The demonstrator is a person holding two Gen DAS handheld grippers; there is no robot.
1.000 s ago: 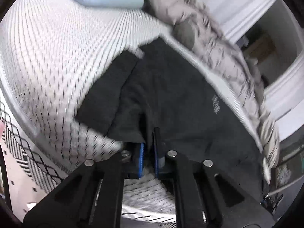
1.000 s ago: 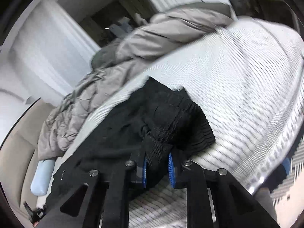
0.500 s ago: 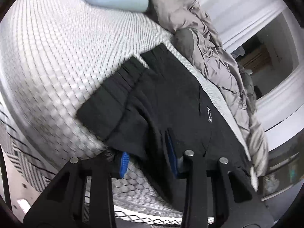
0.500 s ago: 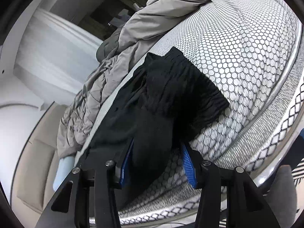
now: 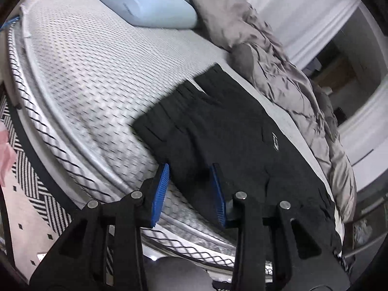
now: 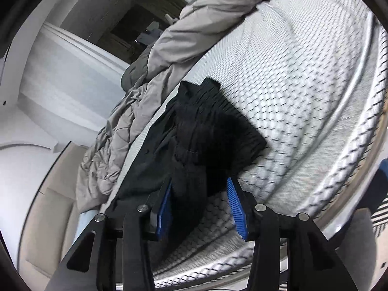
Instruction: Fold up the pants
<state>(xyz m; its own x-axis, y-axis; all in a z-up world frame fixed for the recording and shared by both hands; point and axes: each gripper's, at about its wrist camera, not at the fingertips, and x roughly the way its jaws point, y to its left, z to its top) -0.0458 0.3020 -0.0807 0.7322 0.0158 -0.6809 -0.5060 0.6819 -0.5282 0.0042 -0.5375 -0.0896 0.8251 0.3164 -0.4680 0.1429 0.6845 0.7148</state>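
The black pants (image 5: 225, 131) lie on the white textured mattress (image 5: 92, 72) along its near edge, their legs doubled over each other. My left gripper (image 5: 190, 189) is open, its blue pads on either side of the fabric's near edge, not pinching it. In the right wrist view the pants (image 6: 206, 135) lie bunched with a ribbed cuff or waistband end at the right. My right gripper (image 6: 201, 203) is open, with the near edge of the fabric between its pads.
A grey rumpled duvet (image 5: 278, 55) lies along the far side of the pants and shows in the right wrist view (image 6: 155, 77). A pale blue pillow (image 5: 145, 2) sits at the mattress head. A black-and-white patterned rug (image 5: 26, 169) covers the floor below.
Both grippers were shut on the pants' edge one second ago; both opened and let the fabric go, then drew back a little from it. The pants settled flat on the mattress.
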